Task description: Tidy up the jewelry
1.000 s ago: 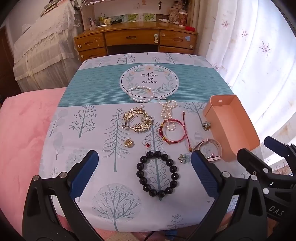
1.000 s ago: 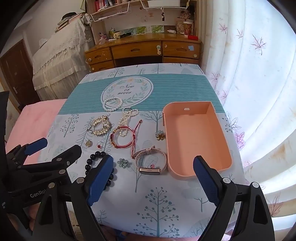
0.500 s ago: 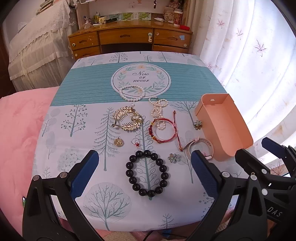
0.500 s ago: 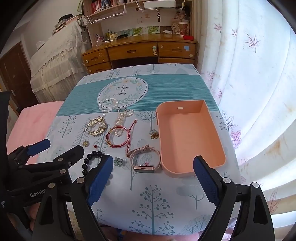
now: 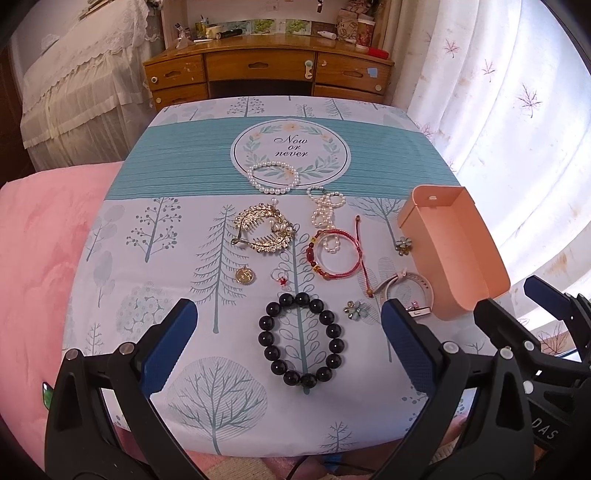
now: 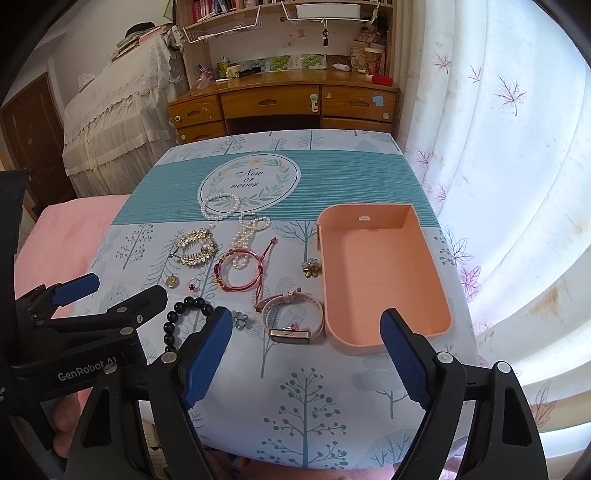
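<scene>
Glossy round black beads form a bracelet (image 5: 303, 339) seen between the wide-apart, empty blue pads of the left gripper (image 5: 288, 339). The right gripper (image 6: 306, 354) is closing, nothing held; a smooth peach plastic rectangular tray (image 6: 439, 280) lies just ahead.

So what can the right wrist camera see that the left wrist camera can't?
Only the right wrist view shows the whole bare floor of the pink tray and the bookshelf above the desk. Only the left wrist view shows the full ring of the black bead bracelet; in the other view a blue pad hides part of it. Both show the pearl bracelet, red cord bracelet, gold hair comb and pink watch.
</scene>
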The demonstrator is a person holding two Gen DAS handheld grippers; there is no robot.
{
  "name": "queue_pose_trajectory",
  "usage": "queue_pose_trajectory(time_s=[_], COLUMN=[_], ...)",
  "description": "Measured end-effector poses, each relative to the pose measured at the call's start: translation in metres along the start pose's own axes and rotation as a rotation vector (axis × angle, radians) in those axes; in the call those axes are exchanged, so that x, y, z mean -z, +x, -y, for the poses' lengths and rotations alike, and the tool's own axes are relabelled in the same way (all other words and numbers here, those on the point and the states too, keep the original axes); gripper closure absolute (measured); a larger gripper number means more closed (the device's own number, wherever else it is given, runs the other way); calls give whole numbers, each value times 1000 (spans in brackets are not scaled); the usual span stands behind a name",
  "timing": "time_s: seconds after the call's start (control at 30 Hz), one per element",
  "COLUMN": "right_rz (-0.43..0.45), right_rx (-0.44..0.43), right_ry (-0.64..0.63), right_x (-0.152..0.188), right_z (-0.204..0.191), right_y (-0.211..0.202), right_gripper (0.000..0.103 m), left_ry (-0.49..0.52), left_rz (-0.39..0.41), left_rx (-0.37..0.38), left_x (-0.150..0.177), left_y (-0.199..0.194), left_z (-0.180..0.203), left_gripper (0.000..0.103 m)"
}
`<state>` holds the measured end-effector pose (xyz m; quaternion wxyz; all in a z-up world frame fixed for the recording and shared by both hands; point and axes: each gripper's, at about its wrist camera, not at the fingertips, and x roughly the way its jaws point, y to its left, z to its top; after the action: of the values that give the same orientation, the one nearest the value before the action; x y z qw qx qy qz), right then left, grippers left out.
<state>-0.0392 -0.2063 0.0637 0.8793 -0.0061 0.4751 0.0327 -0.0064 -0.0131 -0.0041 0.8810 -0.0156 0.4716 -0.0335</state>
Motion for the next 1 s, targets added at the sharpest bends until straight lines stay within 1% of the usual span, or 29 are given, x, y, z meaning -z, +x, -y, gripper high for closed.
queue_pose_trajectory(time_s=[0.13,0.3,0.6,1.0], right_rz=[-8,-24,-50,-98], right_rx=[-3,-15,-36,-70], right_ry=[-4,-8,-7,6], right_x=[1,1,4,8], right_z=[-3,-6,-8,-10], right_y=[2,8,18,33], right_gripper=[23,31,38,44], left_ry=[2,1,-3,-12], left_rz=[-4,-9,-24,-51], left_rx=[-6,-14,-22,-23], left_x=[0,0,2,5], left_y=[2,4,7,14], left_z=[-1,-1,0,-6], left_gripper=[4,4,4,4])
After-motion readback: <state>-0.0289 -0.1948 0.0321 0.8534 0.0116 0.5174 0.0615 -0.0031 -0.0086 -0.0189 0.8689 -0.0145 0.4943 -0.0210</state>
